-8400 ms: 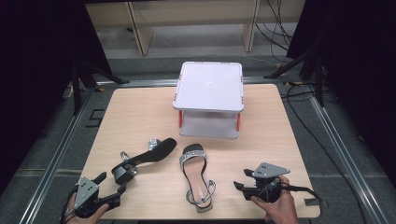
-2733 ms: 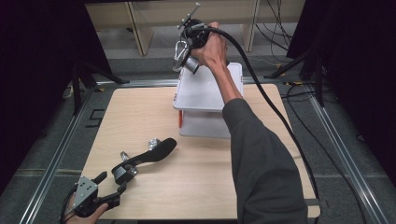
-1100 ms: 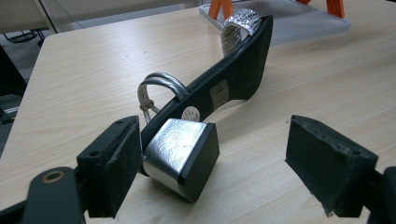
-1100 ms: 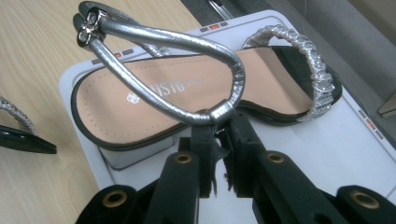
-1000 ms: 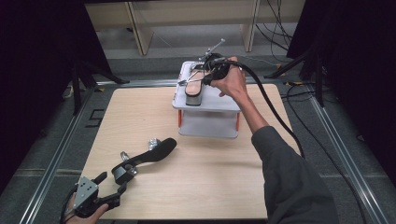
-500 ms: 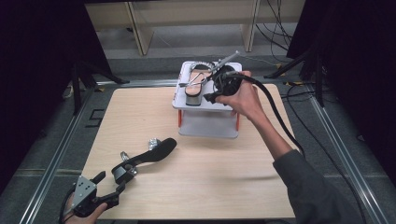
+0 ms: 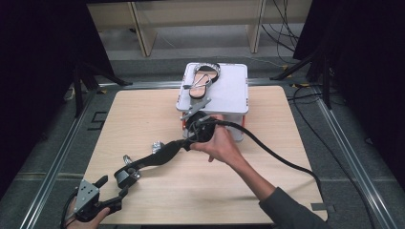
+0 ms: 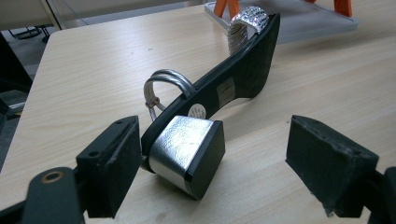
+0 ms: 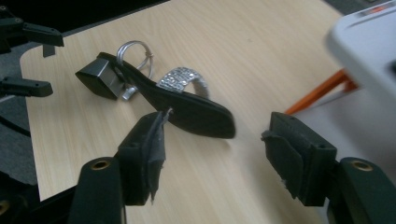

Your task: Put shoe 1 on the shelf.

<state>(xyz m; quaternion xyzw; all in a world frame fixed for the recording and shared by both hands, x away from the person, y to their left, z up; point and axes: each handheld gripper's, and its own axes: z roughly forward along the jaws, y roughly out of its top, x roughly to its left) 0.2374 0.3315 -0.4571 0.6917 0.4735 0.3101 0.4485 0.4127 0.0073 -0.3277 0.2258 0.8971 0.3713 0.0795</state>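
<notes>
The right gripper (image 7: 195,125) has its jaws spread wide, having just been opening, and nothing sits between them. In the right gripper view the toe of the black sandal (image 9: 159,95) lies just ahead of the gap between the pads, near the left pad, with the pads not pressing on it. In the high view this gripper hovers over the middle of the table (image 7: 296,157), just in front of the white stand (image 7: 229,95), its thick black cable (image 7: 277,155) trailing toward the table's right edge.

The left gripper (image 7: 107,193) also stands open. In the left gripper view its two pads flank the sandal's block heel (image 8: 187,154) from a little way back, without touching it. In the high view this gripper rests at the near left corner of the table.

There are two sandals. The black sandal lies on its side on the table, running from its heel near the left corner to its toe near the middle; it shows one glittery silver band (image 8: 245,25) over the toe and one looped silver ankle strap (image 8: 161,86) by the heel. The second sandal (image 7: 203,81) lies on top of the single white stand, near that top's far left corner, sole down. The stand sits at the far edge of the table on orange legs (image 9: 322,91).
</notes>
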